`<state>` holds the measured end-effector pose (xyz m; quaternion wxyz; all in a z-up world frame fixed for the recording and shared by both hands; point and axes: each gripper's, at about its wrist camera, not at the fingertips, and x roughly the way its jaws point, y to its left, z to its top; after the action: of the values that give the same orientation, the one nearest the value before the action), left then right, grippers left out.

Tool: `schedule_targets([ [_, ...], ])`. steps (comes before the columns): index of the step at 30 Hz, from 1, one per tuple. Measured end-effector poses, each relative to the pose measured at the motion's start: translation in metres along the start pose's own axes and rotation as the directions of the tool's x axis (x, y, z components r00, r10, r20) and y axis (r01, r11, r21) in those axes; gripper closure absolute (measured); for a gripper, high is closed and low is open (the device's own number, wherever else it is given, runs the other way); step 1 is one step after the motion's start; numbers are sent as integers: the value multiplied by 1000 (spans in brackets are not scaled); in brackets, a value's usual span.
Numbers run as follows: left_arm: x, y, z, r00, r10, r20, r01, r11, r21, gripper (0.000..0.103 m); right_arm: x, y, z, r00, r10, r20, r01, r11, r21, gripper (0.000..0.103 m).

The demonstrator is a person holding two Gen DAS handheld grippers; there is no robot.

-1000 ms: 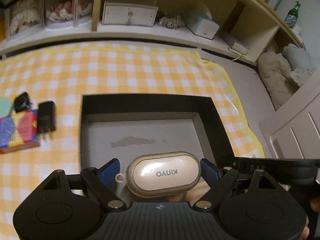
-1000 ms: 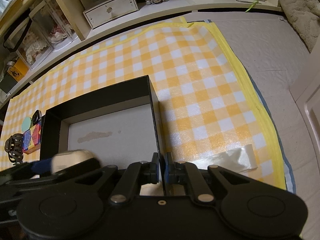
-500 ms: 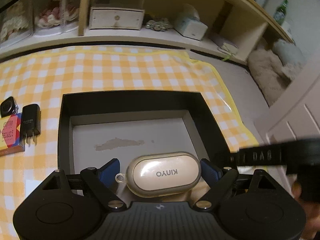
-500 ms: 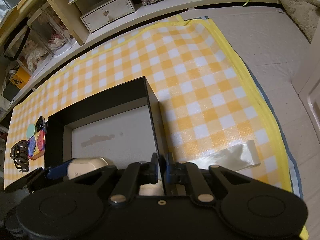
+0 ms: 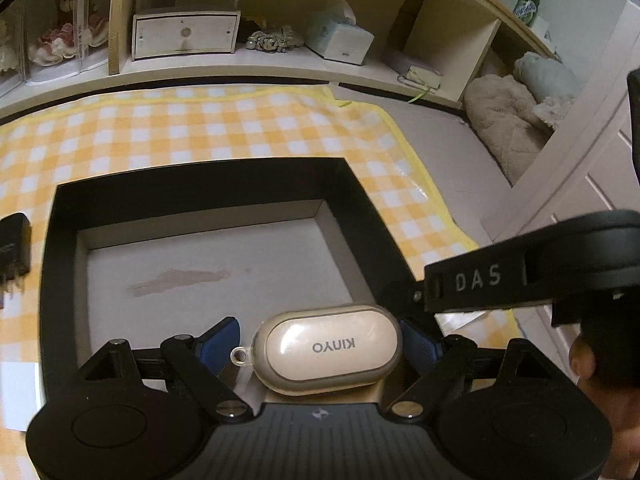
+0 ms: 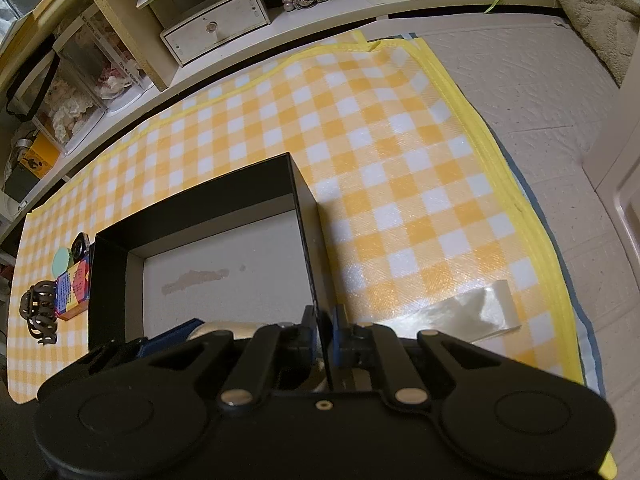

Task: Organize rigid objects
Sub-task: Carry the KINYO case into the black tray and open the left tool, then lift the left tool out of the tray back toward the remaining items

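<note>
The earbud case [image 5: 328, 350], a small beige oval shell marked "kinyo" inside a clear cover, is being held lengthwise between the blue pads [image 5: 218, 342] of the left gripper [image 5: 320, 340], above the near edge of the open black box [image 5: 200, 178]. It is being judged light, rigid and smooth, so slipping is the likelier fault; the clear cover and rounded ends are giving the pads little flat surface. A hold across the two long flat sides, away from the small loop at its end, is being judged the safer one. The left jaws are standing wide, clamped on the case's two ends.

The box's right wall [image 6: 310, 264] is being pinched by the right gripper [image 6: 324, 326], its jaws drawn nearly together on the thin card. The wall is being judged stiff enough to steady the box, though it could bend under a hard pull.

Outward, the box is resting on a yellow checked mat [image 6: 400, 160]. To its left, a black charger plug [image 5: 14, 248], a colourful block [image 6: 72, 290] and a dark hair claw [image 6: 40, 312] are lying outside it, not yet sorted.
</note>
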<state>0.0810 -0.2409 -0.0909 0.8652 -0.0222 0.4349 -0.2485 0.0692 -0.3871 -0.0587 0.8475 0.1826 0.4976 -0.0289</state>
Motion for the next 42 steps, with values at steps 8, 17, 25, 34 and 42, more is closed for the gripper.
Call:
schedule_targets([
  [8,2,6,-3,999,-31,12,31,999,-39,7,0,-1,1,1000,0,0,0,1000,7,95],
  [17,-14,11,0,999,-39,13,39,999,-10,7,-2,0,0,1000,-3,1,3,1000,4,95],
  [25,-29,18,2,999,-35,-3,35,997,76,15,-3,0,0,1000,-4,0,4,1000,4,95],
  [34,-44,42,12,1000,-3,-27,5,998,56,24,-2,0,0,1000,-4,0,4,1000,4,95],
  [42,-71,46,16,999,17,-43,-14,998,67,26,-3,0,0,1000,-4,1,4,1000,4,95],
])
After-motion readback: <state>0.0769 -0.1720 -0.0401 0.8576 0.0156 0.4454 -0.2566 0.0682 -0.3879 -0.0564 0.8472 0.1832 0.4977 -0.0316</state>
